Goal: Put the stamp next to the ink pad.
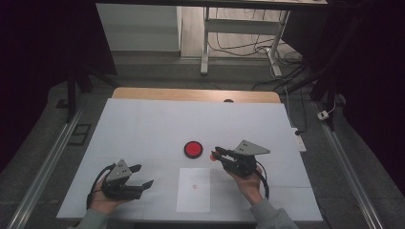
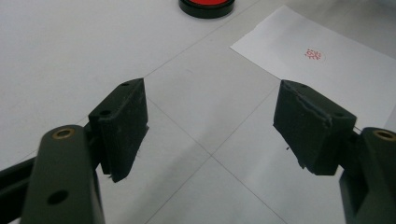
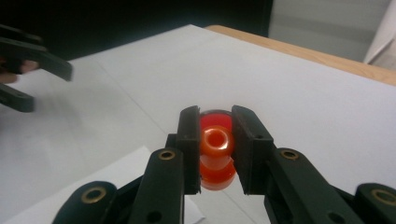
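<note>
Right tongs (image 1: 216,153) held above the bench (image 1: 143,124), pointing left, clamped on a small orange-red plastic stamp (image 3: 215,154). Left tongs (image 1: 143,175) rest low, apart, holding nothing.

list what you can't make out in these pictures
- The mark on the paper sheet: a red print, too small in the left gripper view and the high view to read.
- The orange stamp in the right tool: its lower end is hidden behind its own body in the right gripper view.
- The red ink pad: cut off by the top edge of the left gripper view.
- The left tool: blurred at the edge of the right gripper view.
</note>
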Demonstrator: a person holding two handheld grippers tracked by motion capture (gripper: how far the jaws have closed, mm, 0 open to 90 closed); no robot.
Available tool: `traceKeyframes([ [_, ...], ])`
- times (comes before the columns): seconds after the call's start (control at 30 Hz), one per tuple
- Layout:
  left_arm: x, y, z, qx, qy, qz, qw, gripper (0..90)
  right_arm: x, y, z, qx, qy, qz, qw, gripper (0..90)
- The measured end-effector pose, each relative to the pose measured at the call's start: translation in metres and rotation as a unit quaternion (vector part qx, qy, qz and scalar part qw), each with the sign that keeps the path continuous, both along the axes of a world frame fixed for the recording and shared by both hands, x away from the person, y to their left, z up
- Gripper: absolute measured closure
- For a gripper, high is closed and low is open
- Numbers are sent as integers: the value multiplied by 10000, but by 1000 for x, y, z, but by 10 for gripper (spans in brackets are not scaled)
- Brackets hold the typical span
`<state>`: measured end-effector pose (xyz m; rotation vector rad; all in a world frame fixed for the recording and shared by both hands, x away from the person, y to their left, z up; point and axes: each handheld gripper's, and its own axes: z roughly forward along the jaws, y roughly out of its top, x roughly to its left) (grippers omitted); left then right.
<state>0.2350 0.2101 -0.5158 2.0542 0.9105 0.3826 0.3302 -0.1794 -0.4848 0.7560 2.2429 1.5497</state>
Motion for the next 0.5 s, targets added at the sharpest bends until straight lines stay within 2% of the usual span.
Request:
traceKeyframes([
  [0.5, -3, 5, -1, 27, 45, 86, 9999, 264, 22, 8, -23, -640, 266, -282, 9972, 731],
])
